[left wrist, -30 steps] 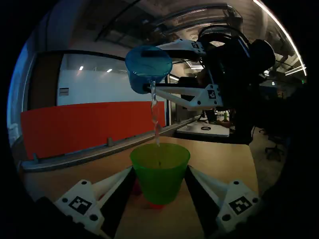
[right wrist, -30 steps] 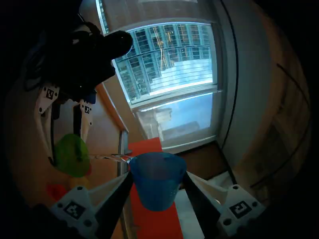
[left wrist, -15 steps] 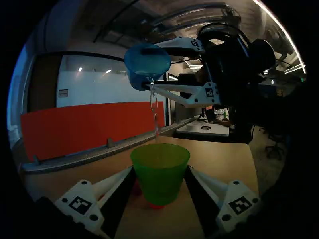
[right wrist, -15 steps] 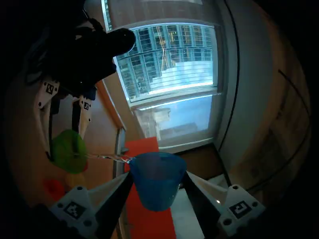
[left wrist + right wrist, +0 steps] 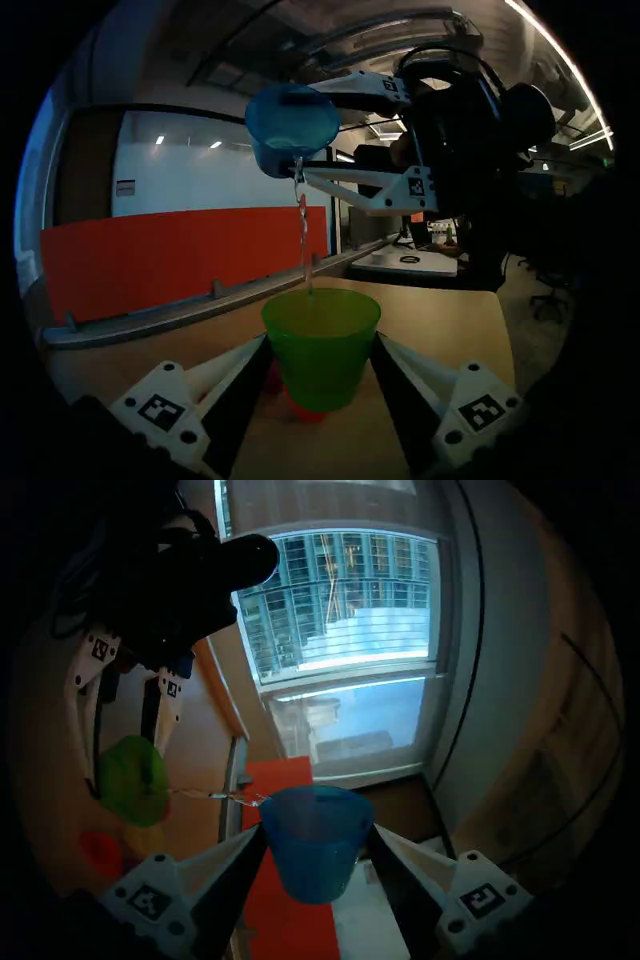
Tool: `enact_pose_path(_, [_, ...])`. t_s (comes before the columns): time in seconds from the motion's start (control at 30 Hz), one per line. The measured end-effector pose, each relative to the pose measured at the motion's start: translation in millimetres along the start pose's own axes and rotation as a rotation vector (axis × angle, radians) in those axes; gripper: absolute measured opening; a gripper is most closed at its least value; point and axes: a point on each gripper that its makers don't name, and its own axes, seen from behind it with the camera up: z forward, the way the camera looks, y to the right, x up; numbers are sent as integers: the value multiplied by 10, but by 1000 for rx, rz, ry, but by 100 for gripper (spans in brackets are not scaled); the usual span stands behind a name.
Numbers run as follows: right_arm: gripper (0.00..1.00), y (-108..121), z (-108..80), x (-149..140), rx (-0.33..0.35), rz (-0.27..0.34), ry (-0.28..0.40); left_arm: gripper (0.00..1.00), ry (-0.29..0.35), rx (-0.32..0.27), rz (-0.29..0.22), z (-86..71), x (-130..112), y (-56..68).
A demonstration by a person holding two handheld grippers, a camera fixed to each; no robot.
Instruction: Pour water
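Setting: wooden tabletop (image 5: 448, 312) before an orange wall panel (image 5: 160, 256); dim office beyond.
Left gripper (image 5: 320, 352): your fingers clamp the green translucent plastic cup (image 5: 322, 380); upright, low over the tabletop.
Right gripper (image 5: 316, 844): clamped on the blue translucent plastic cup (image 5: 316, 872); tipped, high above the green one.
Water: thin stream (image 5: 302, 232) enters the green mouth close to its far rim.
Risk: long drop, narrow margin; drift either hand and you likely wet the tabletop; tip harder and it may splash out.
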Motion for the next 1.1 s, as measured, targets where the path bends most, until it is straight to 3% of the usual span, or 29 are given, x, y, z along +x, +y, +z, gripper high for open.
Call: enact_pose_path(1.1, [88, 95, 12, -3, -18, -131, -7, 81, 11, 14, -7, 16, 25, -20])
